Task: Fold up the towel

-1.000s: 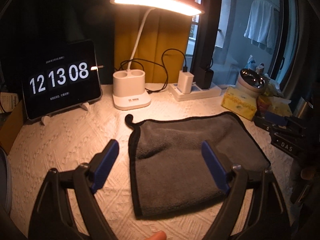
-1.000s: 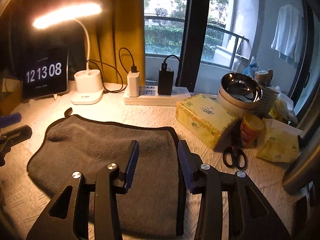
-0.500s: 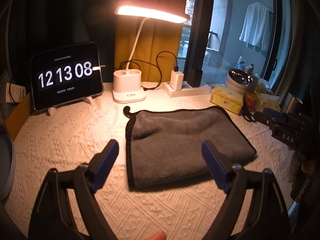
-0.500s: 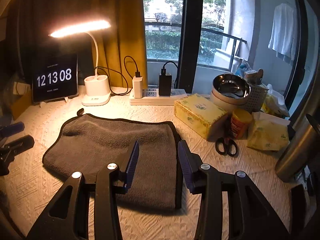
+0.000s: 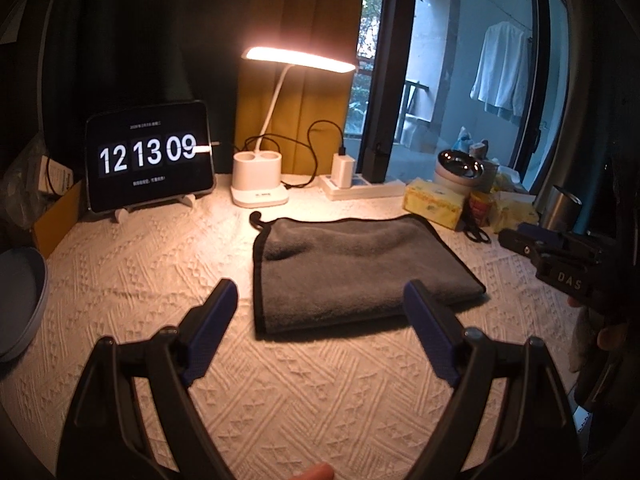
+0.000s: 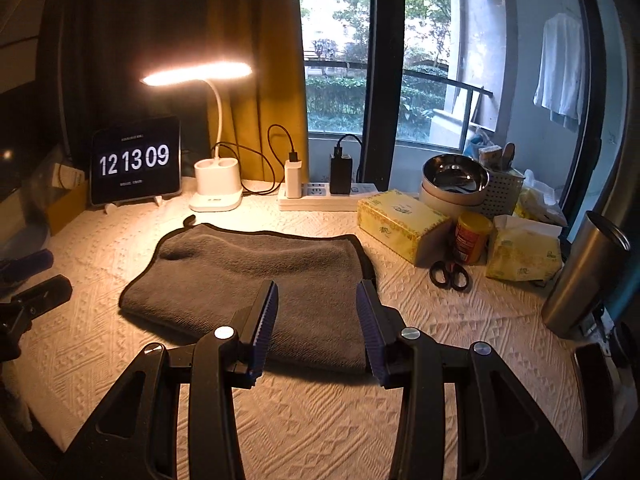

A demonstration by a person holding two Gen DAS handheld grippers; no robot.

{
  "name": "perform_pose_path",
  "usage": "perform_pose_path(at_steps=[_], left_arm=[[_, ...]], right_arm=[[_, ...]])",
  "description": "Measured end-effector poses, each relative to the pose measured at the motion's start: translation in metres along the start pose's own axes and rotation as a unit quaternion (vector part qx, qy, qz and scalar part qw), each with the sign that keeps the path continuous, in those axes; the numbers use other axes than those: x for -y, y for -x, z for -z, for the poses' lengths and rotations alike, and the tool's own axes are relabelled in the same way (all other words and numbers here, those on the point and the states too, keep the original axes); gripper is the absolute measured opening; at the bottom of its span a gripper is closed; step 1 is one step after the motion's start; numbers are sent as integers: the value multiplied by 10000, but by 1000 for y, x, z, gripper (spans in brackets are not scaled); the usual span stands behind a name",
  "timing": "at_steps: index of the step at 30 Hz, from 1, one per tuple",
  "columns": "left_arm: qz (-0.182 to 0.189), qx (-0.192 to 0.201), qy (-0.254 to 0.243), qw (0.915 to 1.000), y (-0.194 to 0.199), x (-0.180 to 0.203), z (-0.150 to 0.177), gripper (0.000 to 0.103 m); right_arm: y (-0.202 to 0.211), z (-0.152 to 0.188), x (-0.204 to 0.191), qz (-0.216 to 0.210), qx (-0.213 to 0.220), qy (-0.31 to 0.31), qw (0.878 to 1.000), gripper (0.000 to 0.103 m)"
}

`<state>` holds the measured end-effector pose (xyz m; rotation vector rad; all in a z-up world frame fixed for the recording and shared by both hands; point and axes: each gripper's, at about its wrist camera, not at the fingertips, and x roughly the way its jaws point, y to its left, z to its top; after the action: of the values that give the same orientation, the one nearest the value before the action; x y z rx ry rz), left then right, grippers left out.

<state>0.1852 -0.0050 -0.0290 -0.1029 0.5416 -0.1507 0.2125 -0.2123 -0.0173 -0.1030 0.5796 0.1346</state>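
Observation:
A dark grey towel [image 5: 356, 264] with black trim lies folded flat on the white textured table cover; it also shows in the right wrist view [image 6: 256, 276]. My left gripper [image 5: 320, 300] is open wide and empty, held above and in front of the towel's near edge. My right gripper [image 6: 316, 304] is open and empty, above the towel's near right part. The right gripper also shows at the right edge of the left wrist view [image 5: 552, 256]. The left gripper shows at the left edge of the right wrist view [image 6: 36, 276].
A tablet clock [image 5: 150, 156], a lit desk lamp [image 5: 260, 188] and a power strip [image 6: 320, 196] stand at the back. Tissue boxes [image 6: 400, 224], a can [image 6: 472, 238], scissors [image 6: 450, 274], stacked bowls [image 6: 454, 184] and a steel tumbler [image 6: 584, 276] crowd the right. A grey plate [image 5: 20, 300] lies far left.
Both grippers have pulled back and up from the towel, so it looks smaller and farther off. The towel lies still. The clock went from 08 to 09.

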Motion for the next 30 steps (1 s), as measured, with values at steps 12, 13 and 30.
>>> perform_pose_path(at_steps=[12,13,30], left_arm=[[32,260,23,9997,35,5,18,86],[29,362,16,9993,40,6,19,86],[-325,1451,19,9889,97,16,64,86]], right_arm=[[40,23,-5,15,119,-96,9999,43],[42,24,-4,15,126,-107,9999,43],[95,74,-17,16,775,21,9970,44]])
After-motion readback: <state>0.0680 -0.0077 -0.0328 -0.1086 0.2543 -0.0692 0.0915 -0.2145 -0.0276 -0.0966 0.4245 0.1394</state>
